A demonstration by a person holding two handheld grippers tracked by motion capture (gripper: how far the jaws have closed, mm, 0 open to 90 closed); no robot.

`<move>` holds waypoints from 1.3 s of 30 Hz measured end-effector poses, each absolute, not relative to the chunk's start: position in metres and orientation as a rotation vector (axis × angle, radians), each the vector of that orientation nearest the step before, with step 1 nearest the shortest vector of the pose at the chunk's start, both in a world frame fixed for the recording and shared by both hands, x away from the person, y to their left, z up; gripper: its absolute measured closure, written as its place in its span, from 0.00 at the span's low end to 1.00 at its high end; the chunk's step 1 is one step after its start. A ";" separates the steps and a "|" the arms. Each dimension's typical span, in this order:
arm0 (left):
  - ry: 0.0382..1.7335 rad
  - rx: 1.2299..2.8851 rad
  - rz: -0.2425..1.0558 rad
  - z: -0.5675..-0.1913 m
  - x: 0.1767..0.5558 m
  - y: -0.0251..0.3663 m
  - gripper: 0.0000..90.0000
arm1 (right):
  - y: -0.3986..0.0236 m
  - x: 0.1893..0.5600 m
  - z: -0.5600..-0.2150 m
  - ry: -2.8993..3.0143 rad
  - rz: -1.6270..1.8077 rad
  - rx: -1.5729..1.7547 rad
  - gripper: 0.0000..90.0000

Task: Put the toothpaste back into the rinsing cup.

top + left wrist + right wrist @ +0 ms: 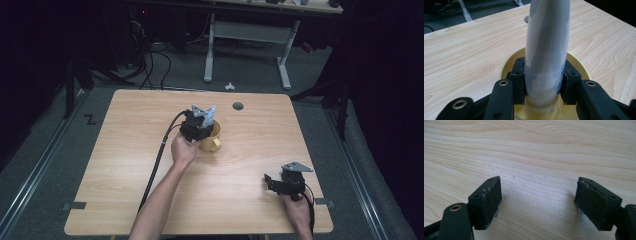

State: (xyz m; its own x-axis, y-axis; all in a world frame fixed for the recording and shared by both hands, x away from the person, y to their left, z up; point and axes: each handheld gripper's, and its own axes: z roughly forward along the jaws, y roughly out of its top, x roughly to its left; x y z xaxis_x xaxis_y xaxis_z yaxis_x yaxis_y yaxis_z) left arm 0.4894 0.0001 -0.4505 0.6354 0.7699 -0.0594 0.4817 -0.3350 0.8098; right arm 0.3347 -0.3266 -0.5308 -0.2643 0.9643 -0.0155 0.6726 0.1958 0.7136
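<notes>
The left gripper [543,82] clamps a tall white plastic tube [547,50], apparently a bottle, standing upright with its base inside the yellow ceramic mug [212,138] at the middle of the light wooden table [125,165]. Its long axis runs straight up from the mug. The right gripper [537,202] rests wide and empty, well apart near the table's right corner; no label is readable.

- A light wood table [150,150] with rounded corners carries the things.
- A yellow mug [212,139] stands on it near the middle.
- A round grey grommet [238,106] sits near its far edge.
</notes>
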 end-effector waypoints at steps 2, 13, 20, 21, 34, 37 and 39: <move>0.975 2.011 0.435 -0.451 0.489 -0.001 0.69 | -0.327 0.335 -0.531 2.011 0.830 1.523 0.24; 0.994 2.018 0.409 -0.458 0.492 -0.006 0.69 | -0.326 0.335 -0.531 2.011 0.831 1.524 0.24; 0.996 2.028 0.401 -0.460 0.492 -0.007 0.69 | -0.326 0.335 -0.531 2.011 0.831 1.524 0.24; 0.996 2.028 0.401 -0.460 0.492 -0.007 0.69 | -0.326 0.335 -0.531 2.011 0.831 1.524 0.24; 0.995 2.032 0.399 -0.460 0.494 -0.008 0.69 | -0.327 0.335 -0.531 2.012 0.831 1.523 0.24; 0.996 2.028 0.401 -0.459 0.493 -0.007 0.69 | -0.327 0.335 -0.531 2.012 0.831 1.523 0.24; 0.993 2.026 0.404 -0.457 0.493 -0.006 0.69 | -0.327 0.335 -0.531 2.012 0.831 1.523 0.24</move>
State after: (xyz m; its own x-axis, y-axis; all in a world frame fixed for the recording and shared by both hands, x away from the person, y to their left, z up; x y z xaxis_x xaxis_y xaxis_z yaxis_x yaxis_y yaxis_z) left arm 0.4930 -0.0061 -0.4575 0.6368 0.7682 -0.0665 0.5035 -0.3490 0.7903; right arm 0.3349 -0.3266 -0.5308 -0.2653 0.9641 -0.0151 0.6724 0.1962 0.7137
